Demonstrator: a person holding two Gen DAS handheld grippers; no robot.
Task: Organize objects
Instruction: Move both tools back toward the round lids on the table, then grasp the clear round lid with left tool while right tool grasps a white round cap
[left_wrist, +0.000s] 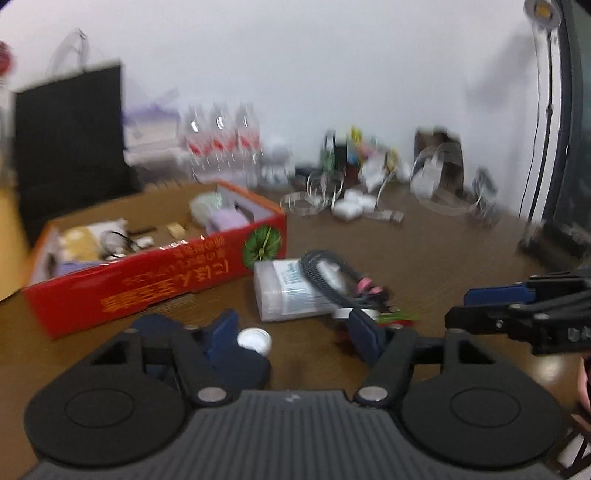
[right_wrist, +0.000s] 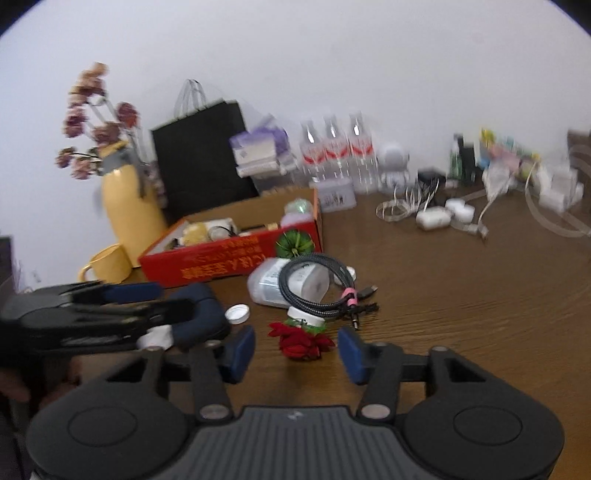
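Note:
A red cardboard box (left_wrist: 155, 280) holding several small items stands at the left; it also shows in the right wrist view (right_wrist: 236, 258). In front of it lie a clear plastic container (left_wrist: 284, 291) on its side, a coiled black cable (right_wrist: 317, 288) on top of it, a white cap (left_wrist: 255, 339) and a small red flower (right_wrist: 299, 341). A dark blue case (right_wrist: 201, 314) lies beside the cap. My left gripper (left_wrist: 291, 332) is open, with the cap near its left finger. My right gripper (right_wrist: 297, 352) is open around the red flower, not touching it.
On the brown table (right_wrist: 461, 295) a yellow vase with dried flowers (right_wrist: 125, 206), a yellow mug (right_wrist: 110, 264) and a black paper bag (right_wrist: 203, 170) stand behind the box. Water bottles (right_wrist: 332, 155), white chargers and ribbons (right_wrist: 436, 214) clutter the back edge.

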